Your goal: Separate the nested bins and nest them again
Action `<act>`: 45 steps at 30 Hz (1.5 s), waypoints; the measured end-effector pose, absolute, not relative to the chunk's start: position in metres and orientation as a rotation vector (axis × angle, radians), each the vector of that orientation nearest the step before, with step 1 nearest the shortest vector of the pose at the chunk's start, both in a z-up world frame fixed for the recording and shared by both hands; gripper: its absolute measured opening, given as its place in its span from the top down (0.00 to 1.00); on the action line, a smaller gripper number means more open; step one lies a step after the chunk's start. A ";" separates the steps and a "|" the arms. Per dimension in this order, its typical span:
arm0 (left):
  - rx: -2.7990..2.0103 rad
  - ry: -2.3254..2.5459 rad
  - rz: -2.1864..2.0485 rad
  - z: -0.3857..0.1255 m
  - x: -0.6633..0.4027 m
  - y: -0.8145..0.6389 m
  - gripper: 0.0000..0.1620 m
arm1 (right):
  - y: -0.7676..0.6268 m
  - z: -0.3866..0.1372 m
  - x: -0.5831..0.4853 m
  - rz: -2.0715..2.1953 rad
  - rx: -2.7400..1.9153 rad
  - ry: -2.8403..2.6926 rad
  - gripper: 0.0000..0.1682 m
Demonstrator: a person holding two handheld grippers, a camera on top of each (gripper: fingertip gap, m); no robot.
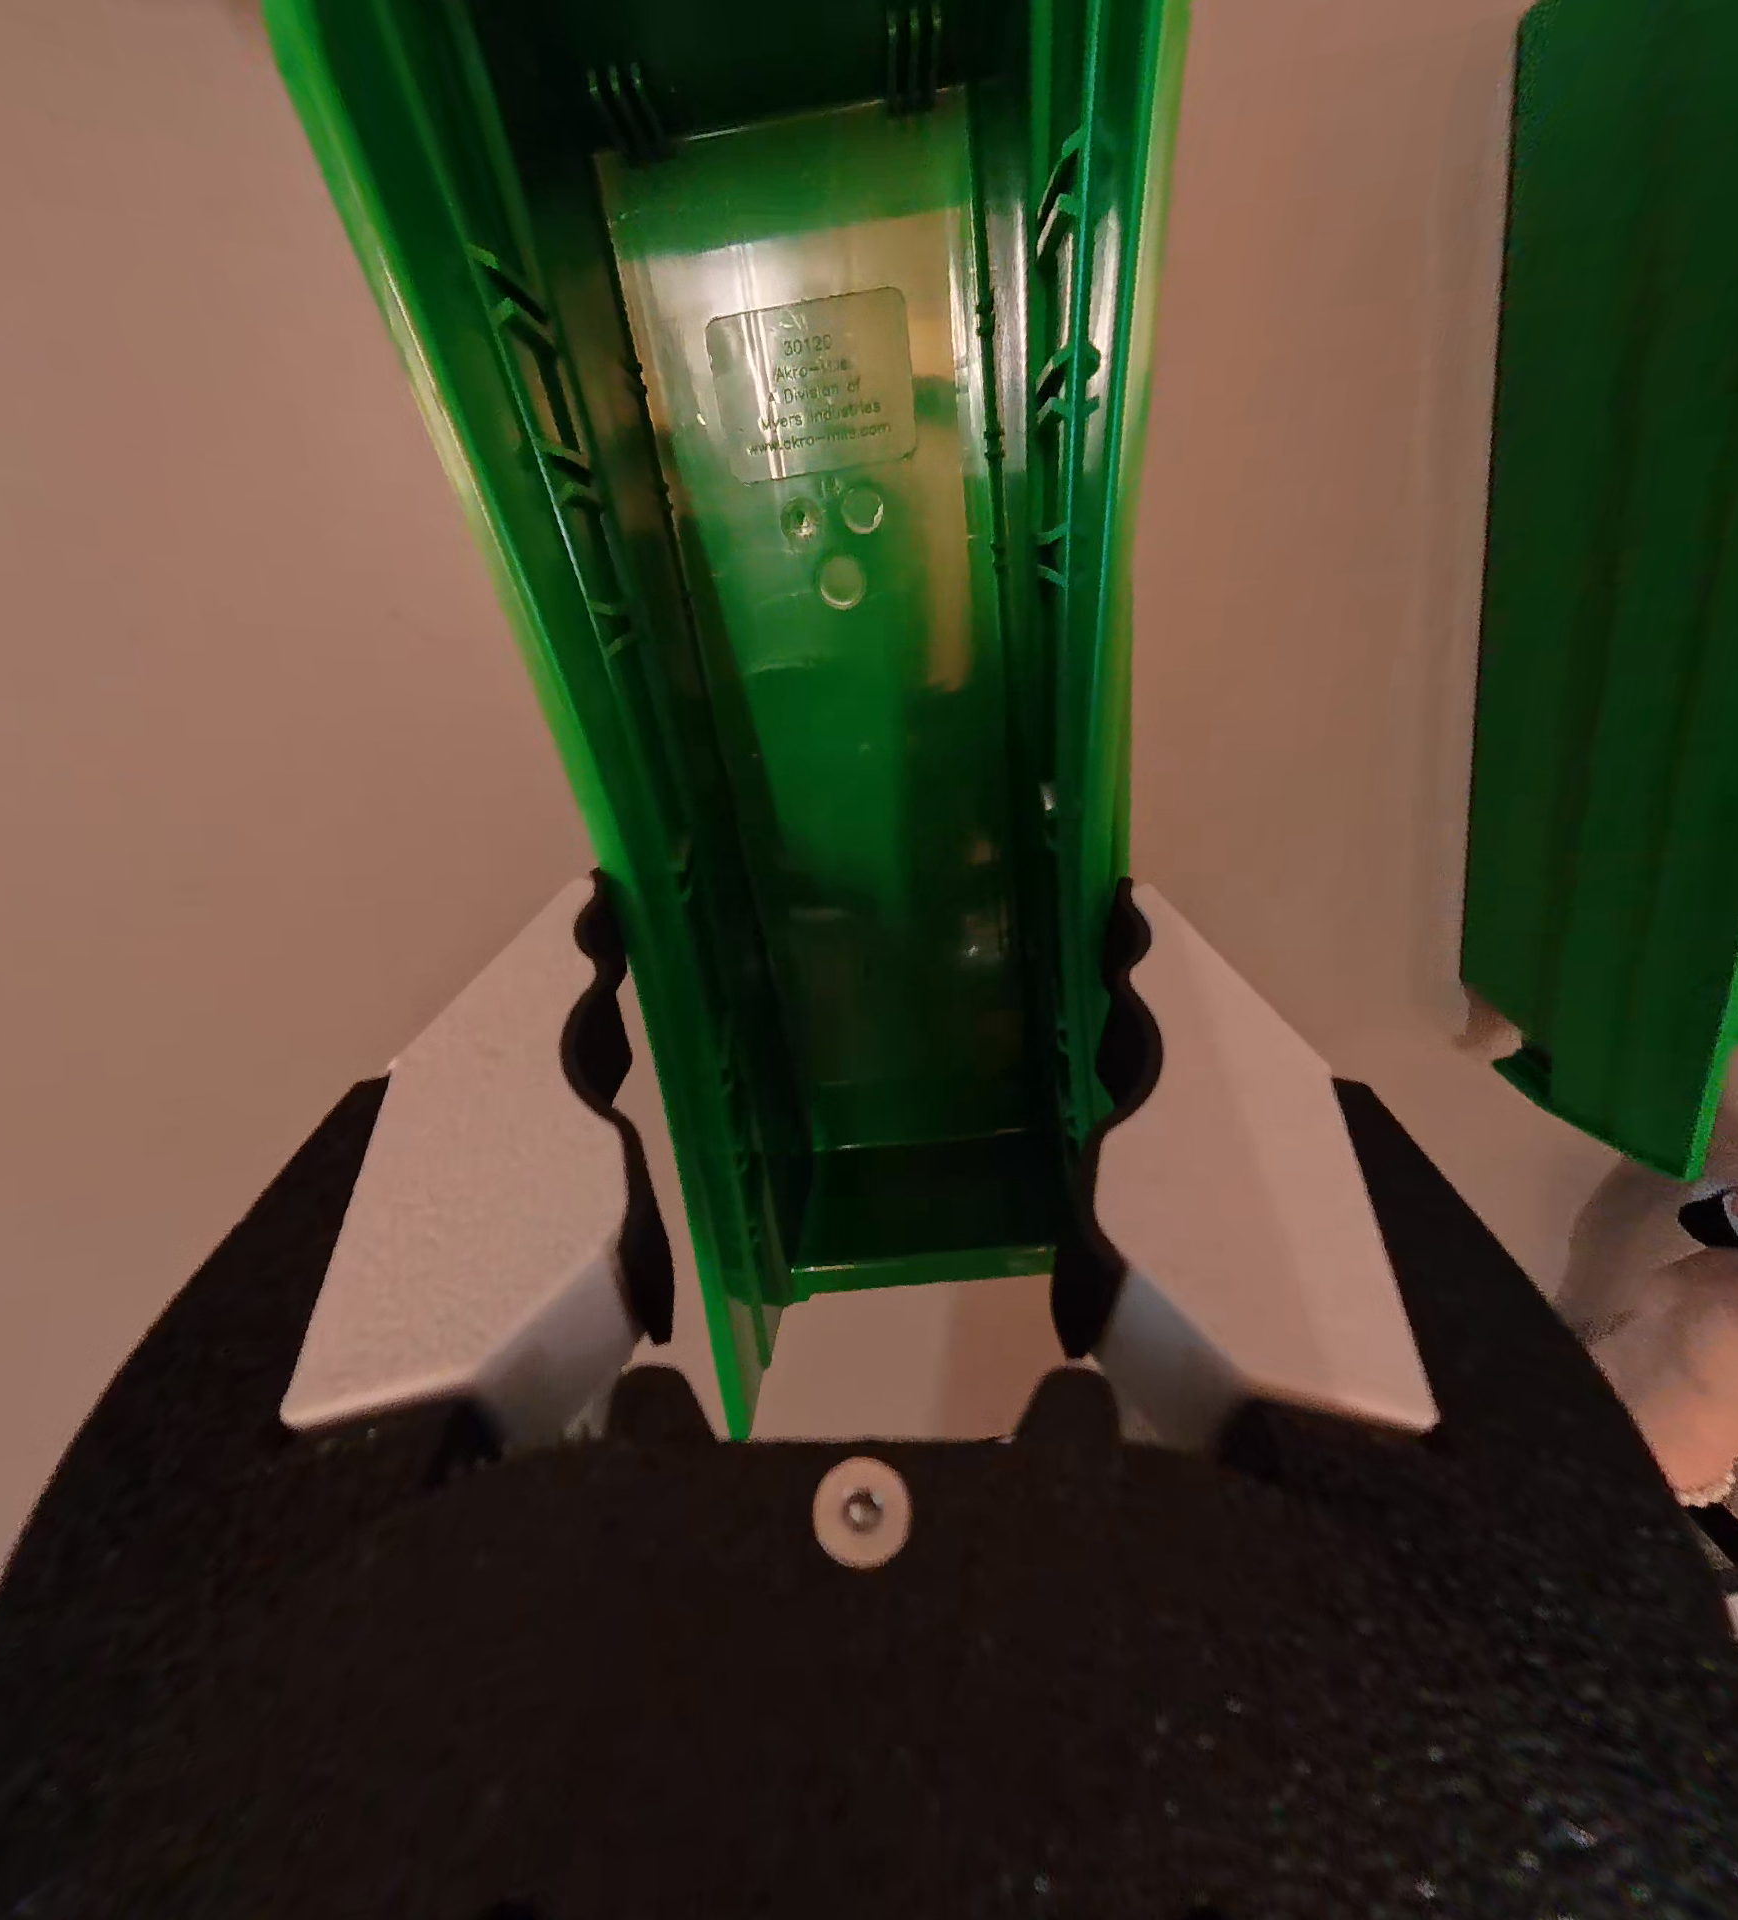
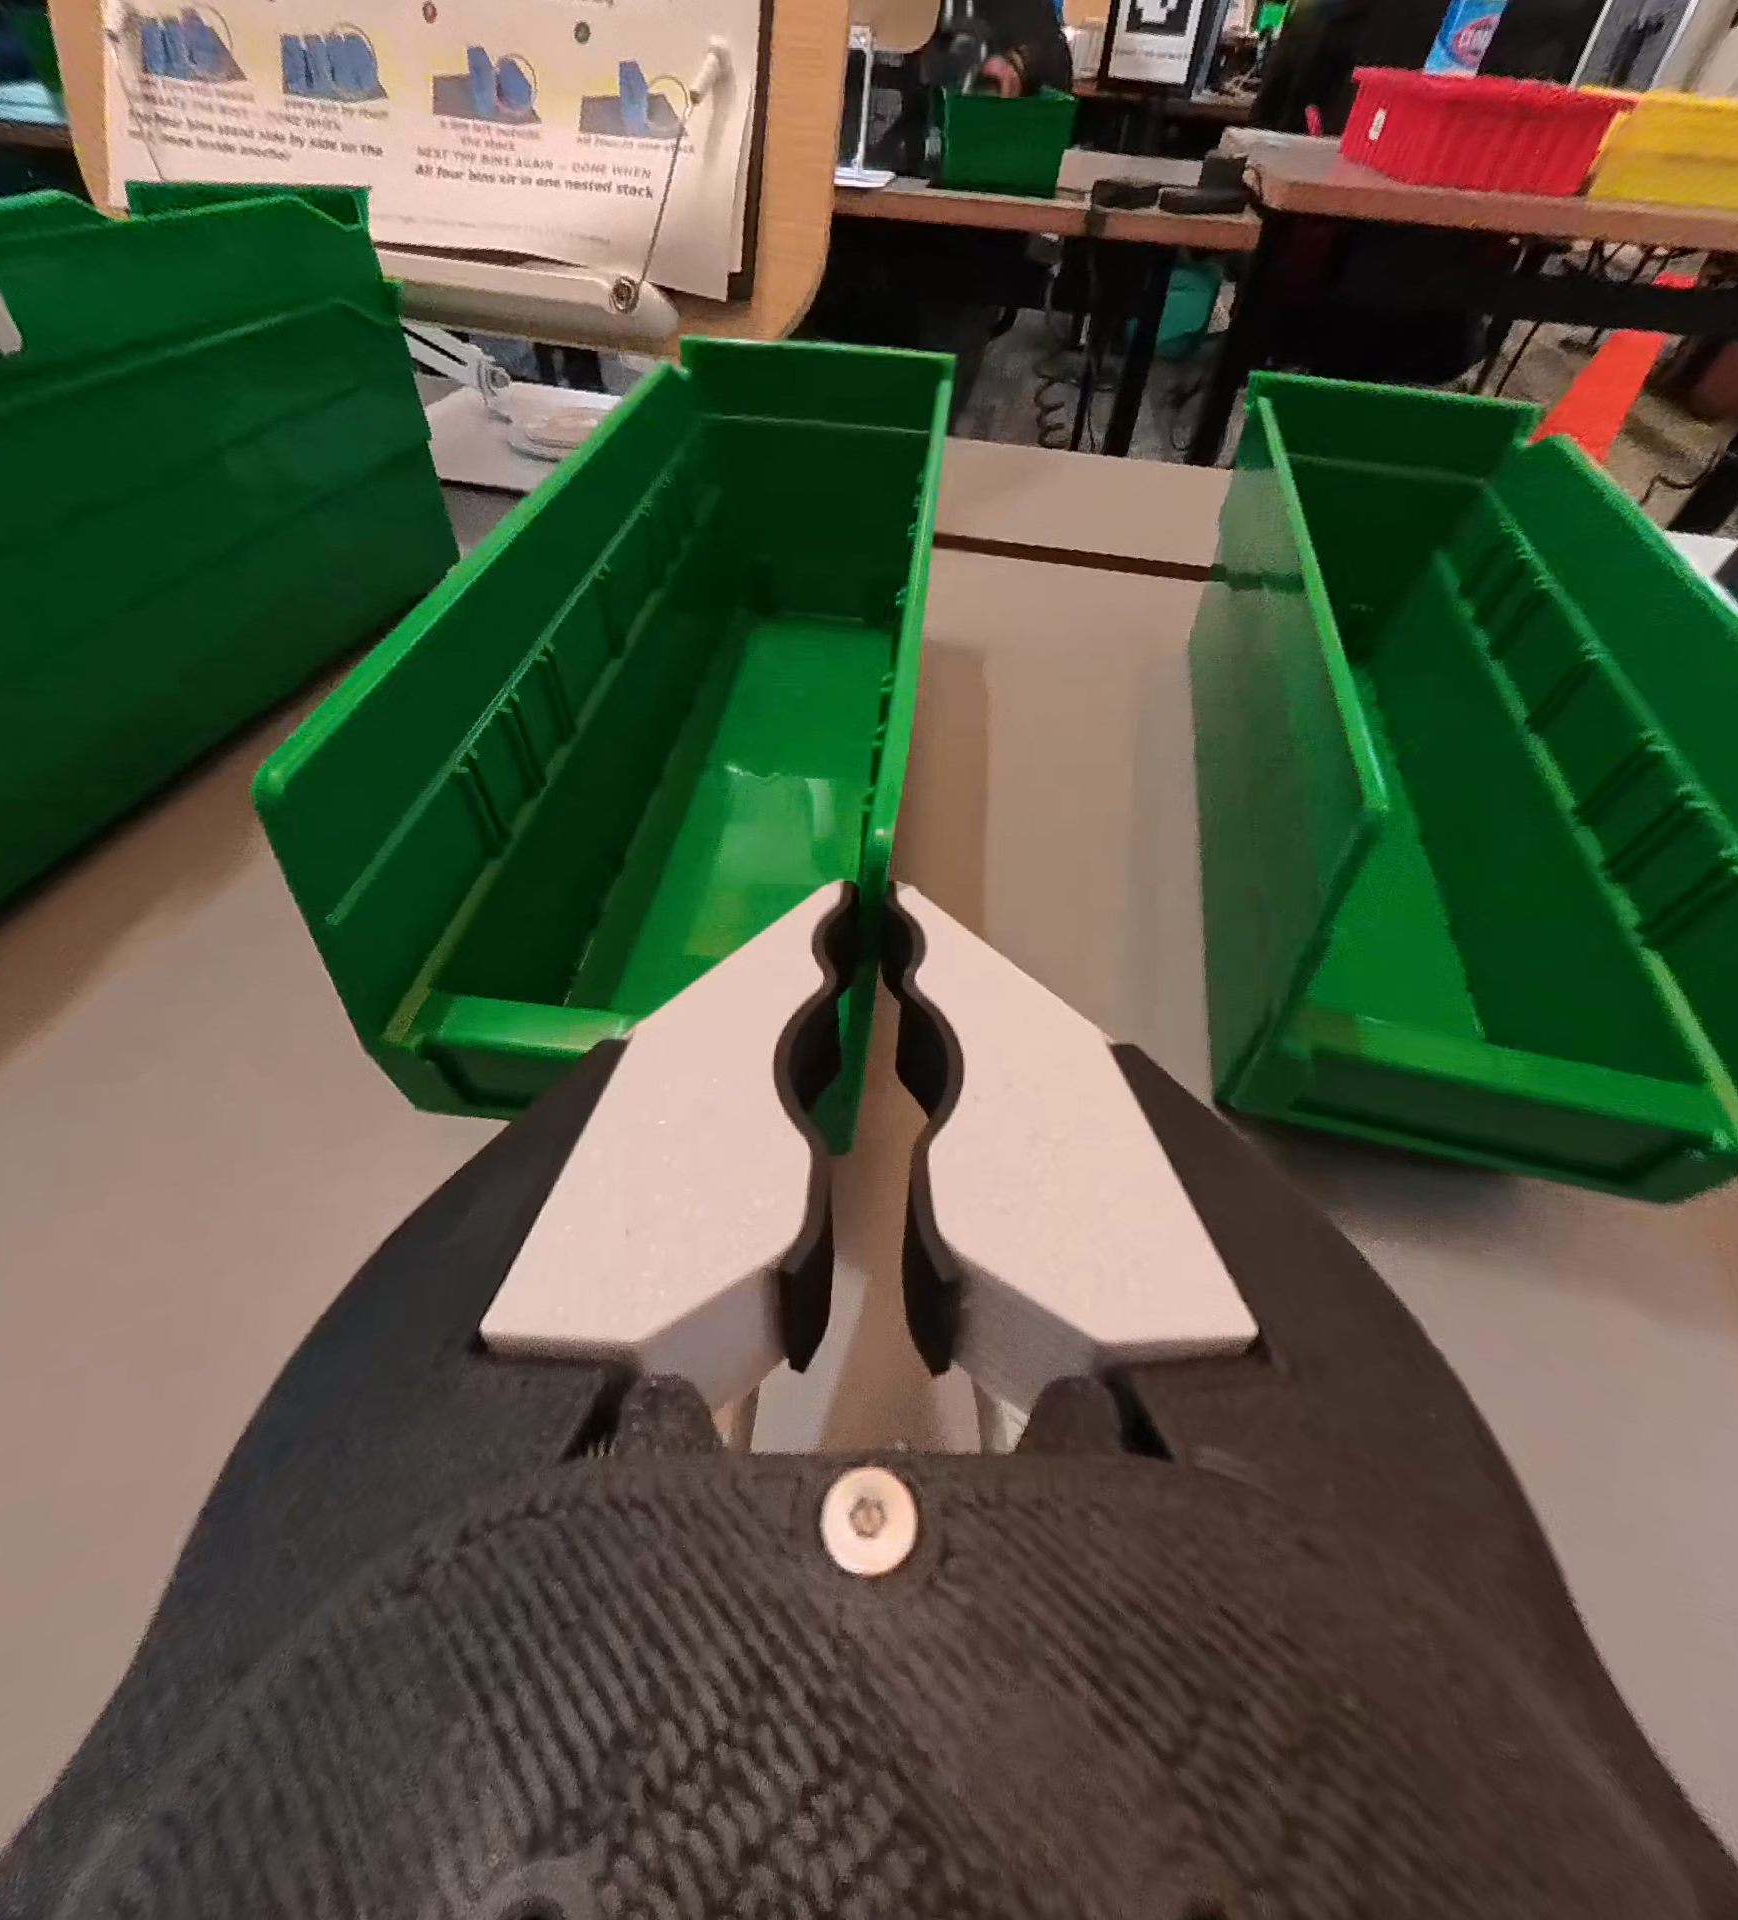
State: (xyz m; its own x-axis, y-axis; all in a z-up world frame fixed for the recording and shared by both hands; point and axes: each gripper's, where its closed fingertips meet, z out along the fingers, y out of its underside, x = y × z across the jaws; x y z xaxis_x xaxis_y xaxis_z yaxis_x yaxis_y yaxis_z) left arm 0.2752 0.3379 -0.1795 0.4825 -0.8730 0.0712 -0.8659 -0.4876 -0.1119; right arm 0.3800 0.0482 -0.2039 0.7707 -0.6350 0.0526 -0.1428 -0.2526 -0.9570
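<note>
Long green bins stand on a tan table (image 2: 1052,748). My left gripper (image 1: 863,894) looks down into a green bin (image 1: 844,727) and is closed across its width, one finger outside each side wall; doubled walls suggest nested bins. This stack (image 2: 148,540) shows at the left of the right wrist view. My right gripper (image 2: 875,904) is shut on the near end of the right wall of a middle bin (image 2: 636,727). That bin also shows in the left wrist view (image 1: 1654,520). A third bin (image 2: 1509,790) stands apart at the right.
A person's hand (image 1: 1717,1340) holds the right gripper. A board with an instruction sheet (image 2: 449,114) stands behind the bins. Farther tables hold a red bin (image 2: 1467,125), a yellow bin (image 2: 1706,156) and a small green bin (image 2: 1005,135).
</note>
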 end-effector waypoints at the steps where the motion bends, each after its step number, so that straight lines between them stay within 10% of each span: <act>1: -2.659 1.560 -0.177 -0.179 0.274 0.337 0.44 | 0.045 -0.203 0.377 -0.524 -1.790 0.604 1.00; 7: -2.652 1.567 -0.164 -0.174 0.274 0.338 0.45 | 0.038 -0.164 0.365 -0.666 -1.745 0.563 0.71; 11: -2.635 1.583 -0.112 -0.179 0.272 0.341 0.46 | 0.093 -0.100 0.298 -0.531 -1.617 0.251 1.00; 45: -2.625 1.664 -0.137 -0.164 0.283 0.328 0.47 | 0.270 -0.148 0.258 -0.981 -1.735 -0.661 1.00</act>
State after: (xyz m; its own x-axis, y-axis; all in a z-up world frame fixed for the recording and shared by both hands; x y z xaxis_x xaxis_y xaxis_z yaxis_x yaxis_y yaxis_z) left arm 0.2829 0.3277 -0.1643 0.4240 -0.9038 0.0577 -0.9011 -0.4274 -0.0734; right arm 0.2581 0.2698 -0.1475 0.5222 -0.0122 0.8528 0.7949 -0.3554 -0.4918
